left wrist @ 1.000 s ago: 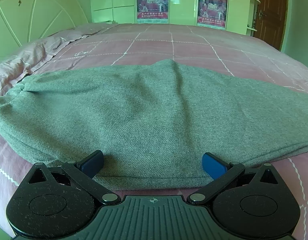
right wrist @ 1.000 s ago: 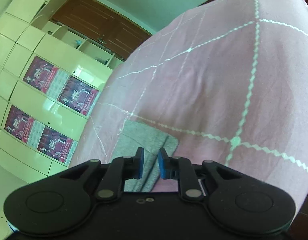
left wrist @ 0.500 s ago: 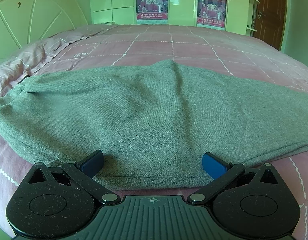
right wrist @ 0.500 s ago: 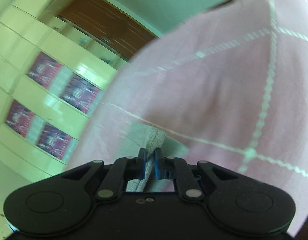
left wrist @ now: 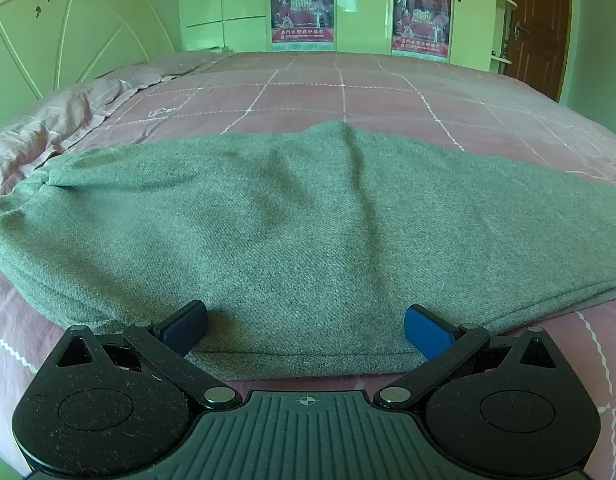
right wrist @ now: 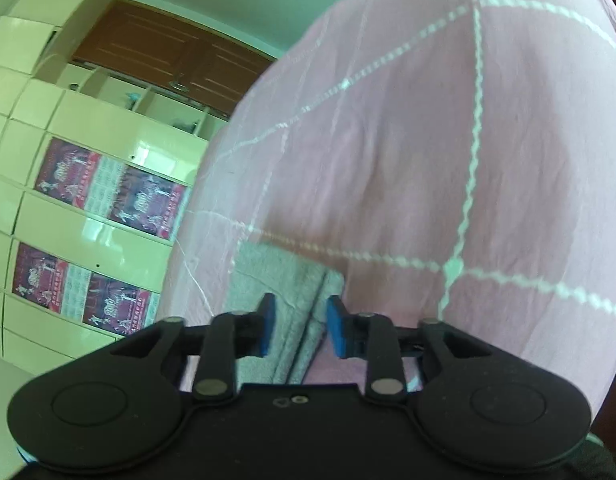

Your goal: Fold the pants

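We see the grey pants (left wrist: 291, 236) spread across the middle of the left wrist frame on the pink checked bedspread (left wrist: 348, 96), their hem at lower centre. Our left gripper (left wrist: 305, 326) sits spread wide over that hem, pinching nothing. In the right wrist frame, lower centre, the right gripper (right wrist: 300, 330) has just been opening — a pants edge (right wrist: 295, 300) lies between its blue pads (right wrist: 336, 330), unclamped.
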Demonstrator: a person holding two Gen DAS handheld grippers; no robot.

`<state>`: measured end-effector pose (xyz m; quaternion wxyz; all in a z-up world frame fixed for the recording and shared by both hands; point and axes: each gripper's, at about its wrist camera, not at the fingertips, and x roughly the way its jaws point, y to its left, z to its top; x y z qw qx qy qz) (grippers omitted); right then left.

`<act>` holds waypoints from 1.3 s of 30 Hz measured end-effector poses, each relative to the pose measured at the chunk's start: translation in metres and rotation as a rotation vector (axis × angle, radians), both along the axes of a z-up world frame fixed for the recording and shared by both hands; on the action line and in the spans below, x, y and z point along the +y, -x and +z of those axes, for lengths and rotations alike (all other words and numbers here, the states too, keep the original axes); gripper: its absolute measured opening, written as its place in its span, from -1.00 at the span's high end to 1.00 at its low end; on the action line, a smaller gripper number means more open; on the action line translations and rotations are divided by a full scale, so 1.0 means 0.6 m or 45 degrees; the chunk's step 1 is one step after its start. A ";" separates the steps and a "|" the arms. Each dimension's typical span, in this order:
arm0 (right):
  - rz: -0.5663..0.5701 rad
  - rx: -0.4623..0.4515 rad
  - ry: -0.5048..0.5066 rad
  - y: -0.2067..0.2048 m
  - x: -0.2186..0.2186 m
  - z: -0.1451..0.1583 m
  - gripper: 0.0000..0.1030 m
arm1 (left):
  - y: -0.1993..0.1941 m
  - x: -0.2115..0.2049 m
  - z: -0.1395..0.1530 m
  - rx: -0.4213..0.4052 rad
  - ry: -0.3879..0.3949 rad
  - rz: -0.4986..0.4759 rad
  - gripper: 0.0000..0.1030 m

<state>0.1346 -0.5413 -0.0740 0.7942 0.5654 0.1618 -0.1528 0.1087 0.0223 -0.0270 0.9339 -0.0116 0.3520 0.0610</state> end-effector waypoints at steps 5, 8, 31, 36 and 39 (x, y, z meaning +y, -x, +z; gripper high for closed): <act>-0.015 0.086 -0.013 -0.036 0.008 0.006 0.41 | 0.001 -0.001 0.002 0.008 0.005 -0.010 -1.00; -0.022 0.178 0.050 -0.038 0.022 0.026 0.45 | 0.002 -0.001 0.001 0.001 0.000 -0.005 -1.00; 0.218 0.052 0.385 -0.041 -0.005 -0.005 0.86 | 0.001 0.008 0.001 0.000 0.008 -0.038 -1.00; 0.123 0.082 0.406 -0.033 0.008 0.021 0.66 | 0.002 0.007 0.000 -0.006 0.004 -0.033 -1.00; -0.014 0.117 0.591 -0.015 0.030 0.055 0.69 | 0.003 0.006 -0.002 -0.015 0.001 -0.032 -1.00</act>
